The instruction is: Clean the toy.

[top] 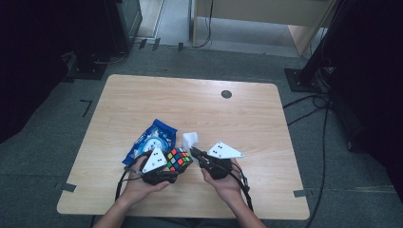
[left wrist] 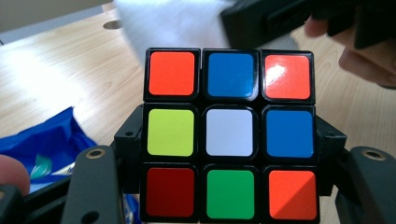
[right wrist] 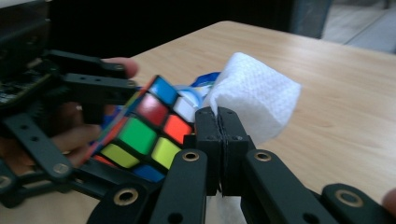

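A: Left side?
B: Blue packet lies on the surface. Beside it, the left gripper has its jaws clamped on the cube — raised and tilted, probably to expose a face.
A: Right side?
B: Right gripper has its jaws pinched together on a white tissue, held just at the cube — apparently for wiping.
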